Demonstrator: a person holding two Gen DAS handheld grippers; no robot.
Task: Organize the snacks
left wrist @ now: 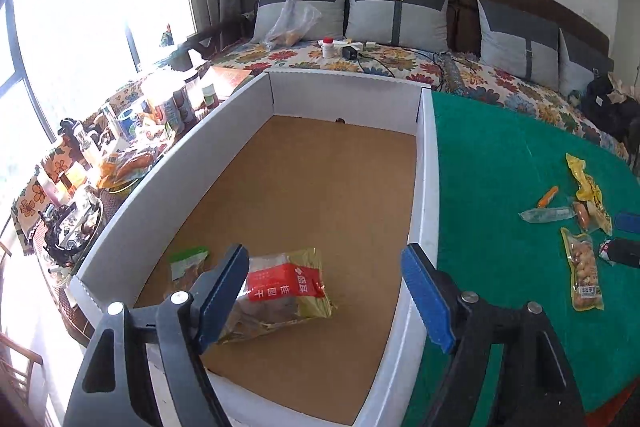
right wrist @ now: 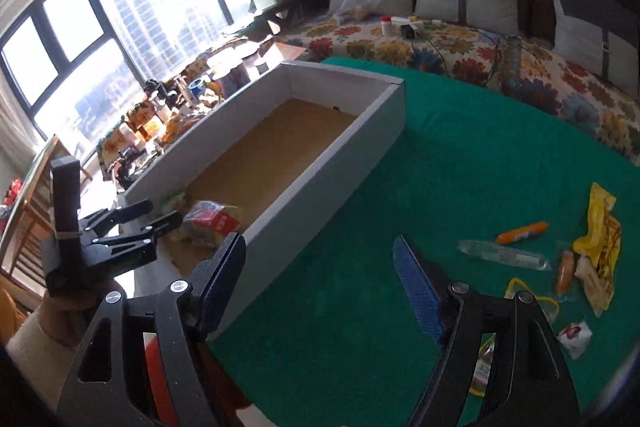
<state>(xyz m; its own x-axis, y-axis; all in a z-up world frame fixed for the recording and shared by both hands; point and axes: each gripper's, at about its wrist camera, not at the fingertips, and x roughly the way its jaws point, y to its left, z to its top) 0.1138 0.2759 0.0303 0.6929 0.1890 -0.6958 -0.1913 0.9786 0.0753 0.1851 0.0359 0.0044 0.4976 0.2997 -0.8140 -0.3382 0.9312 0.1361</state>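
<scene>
A white cardboard box [left wrist: 426, 163] with a brown floor stands on the green table; it also shows in the right wrist view [right wrist: 320, 183]. Inside it lie a red-and-gold snack bag [left wrist: 280, 291] and a small green-topped packet [left wrist: 186, 261]. My left gripper [left wrist: 326, 297] is open above the box's near end, with the bag lying free below its jaws; it also shows in the right wrist view [right wrist: 160, 223]. My right gripper [right wrist: 320, 287] is open and empty over the green cloth, right of the box. Loose snacks lie at the right: an orange sausage [right wrist: 522, 233], a yellow packet [right wrist: 600, 231] and a clear packet [right wrist: 502, 255].
A green cloth [right wrist: 460, 155] covers the table. A cluttered side table [left wrist: 120, 147] with bottles and cans stands left of the box by the window. A sofa with a floral cover [left wrist: 380, 61] and grey cushions runs behind. More packets lie by the table's right edge [left wrist: 586, 273].
</scene>
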